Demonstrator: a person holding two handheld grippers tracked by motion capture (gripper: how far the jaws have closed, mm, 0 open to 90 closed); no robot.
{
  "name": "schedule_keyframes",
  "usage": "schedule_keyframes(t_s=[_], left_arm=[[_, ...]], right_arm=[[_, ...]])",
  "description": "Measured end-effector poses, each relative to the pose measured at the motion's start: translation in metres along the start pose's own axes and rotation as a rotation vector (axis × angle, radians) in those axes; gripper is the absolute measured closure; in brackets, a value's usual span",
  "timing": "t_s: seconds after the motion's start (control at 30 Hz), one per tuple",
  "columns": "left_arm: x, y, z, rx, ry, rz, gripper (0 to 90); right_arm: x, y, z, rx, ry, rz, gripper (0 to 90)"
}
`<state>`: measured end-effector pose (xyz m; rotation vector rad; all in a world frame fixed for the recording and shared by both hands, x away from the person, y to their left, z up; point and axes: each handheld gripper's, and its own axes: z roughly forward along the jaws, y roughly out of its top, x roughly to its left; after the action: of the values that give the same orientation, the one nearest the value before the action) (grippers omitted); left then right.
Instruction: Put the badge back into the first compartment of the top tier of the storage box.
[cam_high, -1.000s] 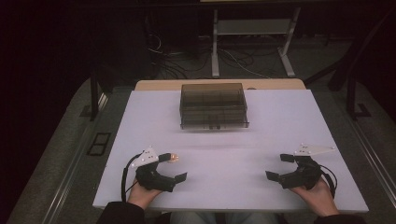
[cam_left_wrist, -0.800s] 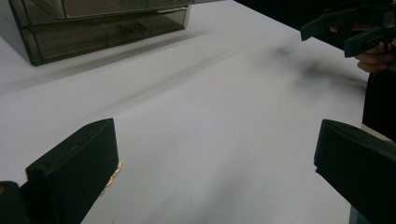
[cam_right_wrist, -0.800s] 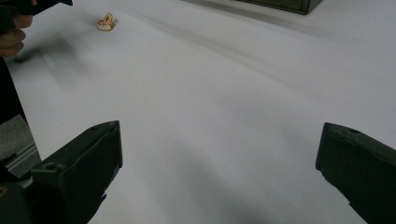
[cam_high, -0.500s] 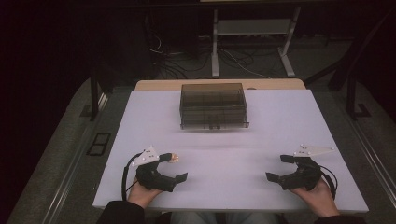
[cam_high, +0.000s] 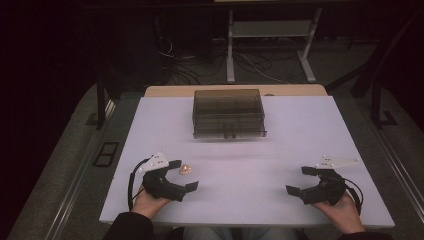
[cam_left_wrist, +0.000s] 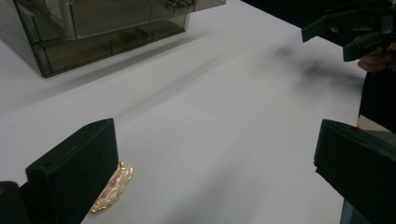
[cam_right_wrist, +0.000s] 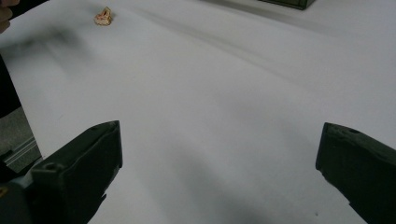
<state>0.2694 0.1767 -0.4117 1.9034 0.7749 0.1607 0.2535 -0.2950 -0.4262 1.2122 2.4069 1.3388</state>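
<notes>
High view puts the left gripper (cam_high: 182, 175) and the right gripper (cam_high: 300, 181) low over the near edge of the table (cam_high: 300, 130), each with its 2 jaws wide apart and holding nothing. A small trinket (cam_high: 185, 170) lies flat on the table between the left gripper's jaws, close against the farther jaw. In the left gripper view the trinket (cam_left_wrist: 113, 187) sits just beside the inner face of the left-hand jaw and partly behind it, far from the right-hand jaw. In the right gripper view the trinket (cam_right_wrist: 103, 17) lies well ahead of the jaws and off to their left.

It looks like a thin, flat piece with a gold scalloped rim and a pink and white face, perhaps a brooch or charm. I would judge it light, stiff and probably brittle at the rim, with a glossy face that could slip between hard pads. Lying so flat, it offers little height to pinch, so the jaws would need to come down almost to the table and close across its narrow width, edge to edge, with gentle force. The left gripper would first want to centre itself over the piece.

Well beyond the jaws stands a smoked clear drawer box (cam_high: 228, 114), its drawers apparently closed.
</notes>
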Motion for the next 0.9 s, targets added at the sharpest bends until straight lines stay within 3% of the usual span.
schedule_keyframes(t_s=[0.33, 0.9], left_arm=[[0.010, 0.011, -0.002, 0.046, 0.017, 0.017, 0.0], [0.028, 0.023, 0.001, 0.094, 0.037, -0.003, 0.0]], right_arm=[[0.000, -0.001, 0.000, 0.002, -0.001, 0.003, 0.0], [0.000, -0.001, 0.000, 0.010, -0.004, 0.006, 0.0]])
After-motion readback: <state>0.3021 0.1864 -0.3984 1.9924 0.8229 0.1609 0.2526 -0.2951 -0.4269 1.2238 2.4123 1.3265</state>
